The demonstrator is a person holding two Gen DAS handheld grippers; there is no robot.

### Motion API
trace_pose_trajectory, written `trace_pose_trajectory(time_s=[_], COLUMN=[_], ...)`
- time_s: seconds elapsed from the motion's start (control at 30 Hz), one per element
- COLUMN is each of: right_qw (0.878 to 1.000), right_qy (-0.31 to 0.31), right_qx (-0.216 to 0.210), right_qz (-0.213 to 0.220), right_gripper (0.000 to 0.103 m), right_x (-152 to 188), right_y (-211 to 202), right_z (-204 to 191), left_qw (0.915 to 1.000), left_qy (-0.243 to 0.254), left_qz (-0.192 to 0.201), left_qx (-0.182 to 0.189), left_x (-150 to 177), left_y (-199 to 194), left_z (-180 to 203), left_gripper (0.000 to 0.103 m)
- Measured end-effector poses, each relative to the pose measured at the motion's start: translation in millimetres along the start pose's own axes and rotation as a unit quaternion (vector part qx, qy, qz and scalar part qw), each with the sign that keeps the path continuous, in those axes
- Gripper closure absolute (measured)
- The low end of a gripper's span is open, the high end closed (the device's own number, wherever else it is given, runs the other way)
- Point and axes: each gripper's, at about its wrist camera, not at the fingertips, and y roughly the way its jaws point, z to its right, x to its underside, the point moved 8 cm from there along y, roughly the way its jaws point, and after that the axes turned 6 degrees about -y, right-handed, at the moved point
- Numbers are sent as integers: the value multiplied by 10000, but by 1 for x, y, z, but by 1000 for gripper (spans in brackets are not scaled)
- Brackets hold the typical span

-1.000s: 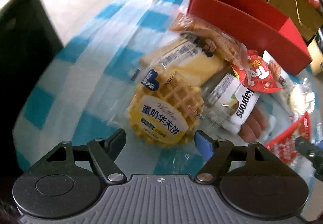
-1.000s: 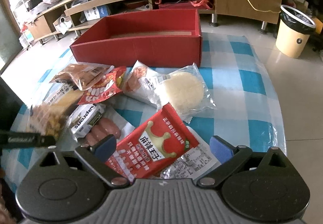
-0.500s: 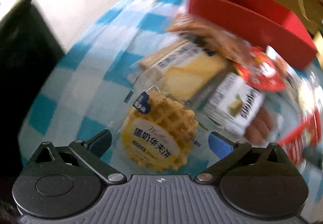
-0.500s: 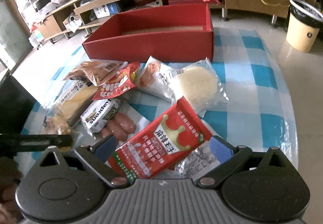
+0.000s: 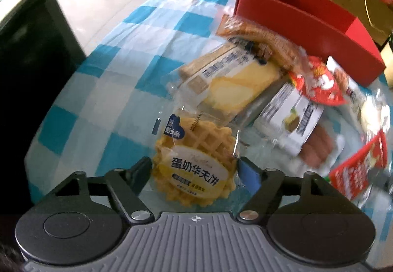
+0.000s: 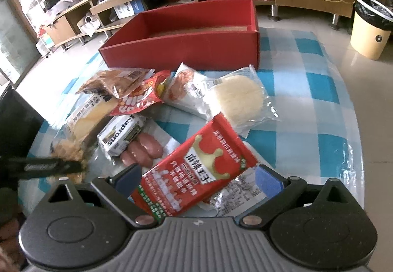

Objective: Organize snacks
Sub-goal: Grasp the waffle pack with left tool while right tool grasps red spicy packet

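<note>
Red box [image 6: 186, 48]: sitting open-topped at the far side of the checked tablecloth [image 6: 319, 110]; only a bare brown floor is showing inside it, with no snack in the part that can be seen.
Snack pile: all the packets are lying on the cloth in front of the box, outside it.
Waffle packet [image 5: 196, 161]: lying at the near left end of the pile, its clear wrapper overlapping the edge of the yellow cake packet [image 5: 231, 85] behind it.
Left gripper [image 5: 194, 171]: pointing steeply down over the waffle packet, its jaws closing with the waffle between them; the fingers are sitting right at the packet's two sides, but whether the pads are pressing on it already cannot be told.
Sausage packet [image 6: 130, 142]: lying beside the cake packet, near the middle of the pile.
Red crown packet [image 6: 196, 171]: lying tilted on top of a clear printed wrapper, its near end reaching in between the right fingers.
Right gripper [image 6: 199, 183]: hovering low over the red crown packet with its jaws standing wide; the blue pads are sitting at either side of the packet without squeezing it.
Round pale cake packet [image 6: 238, 100]: lying just in front of the box's right corner, touching a white packet [image 6: 189, 95] on its left.
Bin [image 6: 371, 31]: standing on the floor beyond the table.
</note>
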Motion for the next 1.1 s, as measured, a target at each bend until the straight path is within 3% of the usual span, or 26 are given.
trace_pose_trajectory(time_s=[0.13, 0.23, 0.3, 0.37, 0.43, 0.6, 0.67, 0.7, 0.83, 0.9, 1.1], right_qw=[9998, 9997, 9998, 9999, 9998, 9994, 9993, 9992, 9993, 9994, 9994], right_qy=[134, 219, 111, -24, -56, -10, -12, -5, 31, 48, 292], right_qx=[166, 29, -15, -52, -108, -288, -334, -358, -323, -289, -2], right_qz=[3, -117, -141, -131, -136, -166, -154, -156, -178, -188, -166], right_gripper=[5, 5, 5, 5, 5, 5, 5, 5, 5, 5, 8], right_x=[-2, -1, 0, 0, 1, 2, 2, 2, 3, 3, -4], right_y=[-1, 4, 5, 4, 4, 4, 2, 2, 4, 4, 2], right_z=[11, 8, 2, -4, -7, -12, -13, -12, -7, -3, 19], left_qw=[9982, 9969, 9977, 9935, 9918, 9960, 9940, 9933, 9962, 9960, 9982], left_qy=[-228, -285, 90, 842, 1164, 863, 1052, 1132, 842, 880, 434], left_qz=[-175, -157, 11, 60, 149, -123, -293, -198, -223, -159, -215], left_qx=[523, 716, 673, 763, 509, 207, -31, -88, 55, -22, 356], left_x=[8, 7, 5, 6, 5, 13, 23, 25, 23, 23, 19], left_y=[-10, -14, -21, -28, -27, 6, 23, 25, 26, 19, 3], left_z=[-16, -22, -16, -2, 4, 15, 21, 22, 19, 17, -4], left_gripper=[31, 22, 10, 3, 0, 0, 0, 0, 2, 19, 22])
